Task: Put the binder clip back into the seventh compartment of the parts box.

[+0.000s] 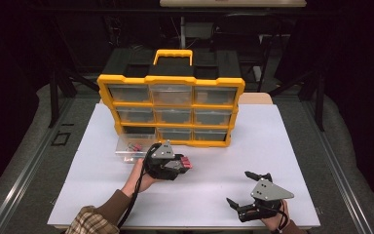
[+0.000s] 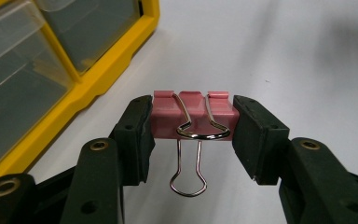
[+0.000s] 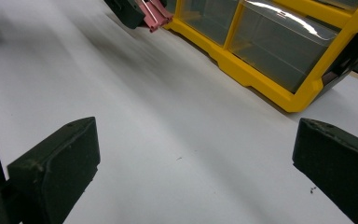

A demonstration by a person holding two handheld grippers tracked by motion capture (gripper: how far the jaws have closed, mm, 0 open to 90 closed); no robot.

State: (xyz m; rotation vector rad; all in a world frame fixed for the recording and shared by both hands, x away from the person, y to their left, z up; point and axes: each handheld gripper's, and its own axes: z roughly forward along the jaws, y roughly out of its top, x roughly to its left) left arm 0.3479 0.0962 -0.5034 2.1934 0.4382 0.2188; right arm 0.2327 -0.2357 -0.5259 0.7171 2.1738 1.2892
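the left gripper (image 2: 191, 121) holds a pink clip (image 2: 193, 114) by its ends above the surface (image 1: 272, 146), near the drawer (image 1: 126, 148), so keep it level and squeezed firmly, while the right gripper (image 1: 246, 187) rests wide open, empty.

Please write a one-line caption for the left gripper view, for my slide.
Left gripper clamps a pink binder clip by its sides above the white table, beside the yellow drawer organizer.

Lab recording setup: black-draped frame, white table (image 1: 272, 146), yellow drawer organizer (image 1: 171, 109).
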